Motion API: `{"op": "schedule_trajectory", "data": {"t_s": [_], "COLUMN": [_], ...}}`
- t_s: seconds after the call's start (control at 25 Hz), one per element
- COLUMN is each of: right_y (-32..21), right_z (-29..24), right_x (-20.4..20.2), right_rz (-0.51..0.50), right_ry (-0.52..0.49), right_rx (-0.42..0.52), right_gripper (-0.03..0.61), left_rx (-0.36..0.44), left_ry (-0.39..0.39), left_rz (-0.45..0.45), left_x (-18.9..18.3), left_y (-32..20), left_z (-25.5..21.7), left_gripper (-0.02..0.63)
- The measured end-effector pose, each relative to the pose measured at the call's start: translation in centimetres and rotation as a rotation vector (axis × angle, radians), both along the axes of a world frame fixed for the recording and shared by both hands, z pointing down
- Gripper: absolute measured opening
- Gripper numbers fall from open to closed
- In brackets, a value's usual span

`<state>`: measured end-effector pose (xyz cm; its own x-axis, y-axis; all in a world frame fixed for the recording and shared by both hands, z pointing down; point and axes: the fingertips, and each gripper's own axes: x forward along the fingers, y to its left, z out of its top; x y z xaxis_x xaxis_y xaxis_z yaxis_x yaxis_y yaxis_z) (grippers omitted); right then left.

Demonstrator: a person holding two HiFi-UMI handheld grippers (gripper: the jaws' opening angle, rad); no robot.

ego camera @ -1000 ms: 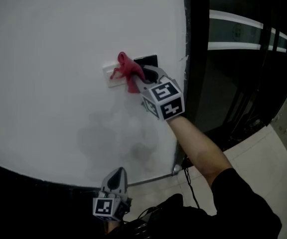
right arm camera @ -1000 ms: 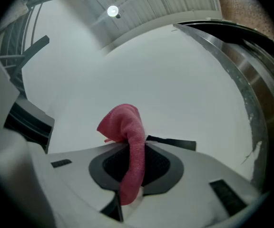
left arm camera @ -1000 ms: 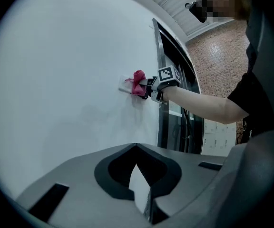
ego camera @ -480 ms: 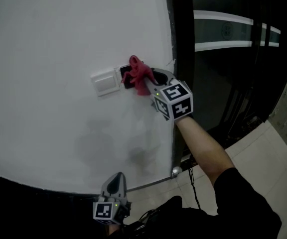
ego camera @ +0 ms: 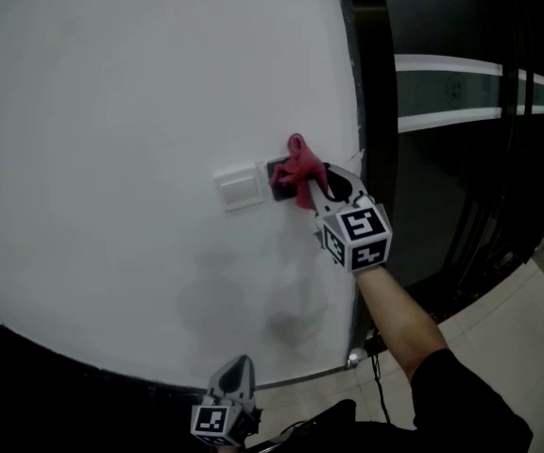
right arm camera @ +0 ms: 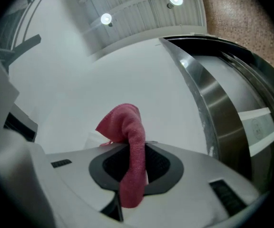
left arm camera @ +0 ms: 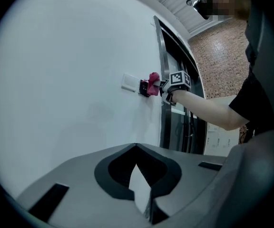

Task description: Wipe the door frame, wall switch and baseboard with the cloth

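- The right gripper (ego camera: 312, 179) is clamped on a red cloth (ego camera: 299, 166), which bunches above its tips and hangs down between them.
- The cloth is pressed against the dark wall switch (ego camera: 278, 173) on the white wall (ego camera: 140, 111), just right of a white switch plate (ego camera: 239, 187) and close to the door frame (ego camera: 378, 140).
- The left gripper (ego camera: 236, 371) is low near the dark baseboard (ego camera: 26, 376), its jaws together and holding nothing.
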<state>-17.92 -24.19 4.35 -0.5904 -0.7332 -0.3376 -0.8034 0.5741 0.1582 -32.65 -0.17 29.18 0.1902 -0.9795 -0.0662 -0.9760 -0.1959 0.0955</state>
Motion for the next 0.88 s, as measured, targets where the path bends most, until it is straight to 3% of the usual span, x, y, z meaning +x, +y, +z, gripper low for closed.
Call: {"op": "schedule_trajectory", "data": {"t_s": [0.24, 0.44, 0.68, 0.88], "right_y": [6.0, 6.0, 3.3, 2.3], "right_z": [-0.6, 0.2, 1.3, 1.4], "right_x": [-10.4, -15.8, -17.0, -14.0], "right_rz": [-0.263, -0.383, -0.341, -0.278], "right_ry": [0.132, 0.109, 0.092, 0.076], "right_rx": [0.064, -0.036, -0.094, -0.089], "right_gripper": [0.061, 0.061, 0.061, 0.061], "left_rx": [0.016, 0.02, 0.0, -0.013], "left_ry": [0.009, 0.017, 0.035, 0.027], "left_rz": [-0.029, -0.044, -0.049, -0.014], "left_x": [-1.5, -1.3, -3.1, -3.1], "left_y": [0.3, 1.4, 2.1, 2.3], "left_z": [-1.4, -1.3, -0.3, -1.0], "left_gripper": [-0.002, -0.002, -0.002, -0.002]}}
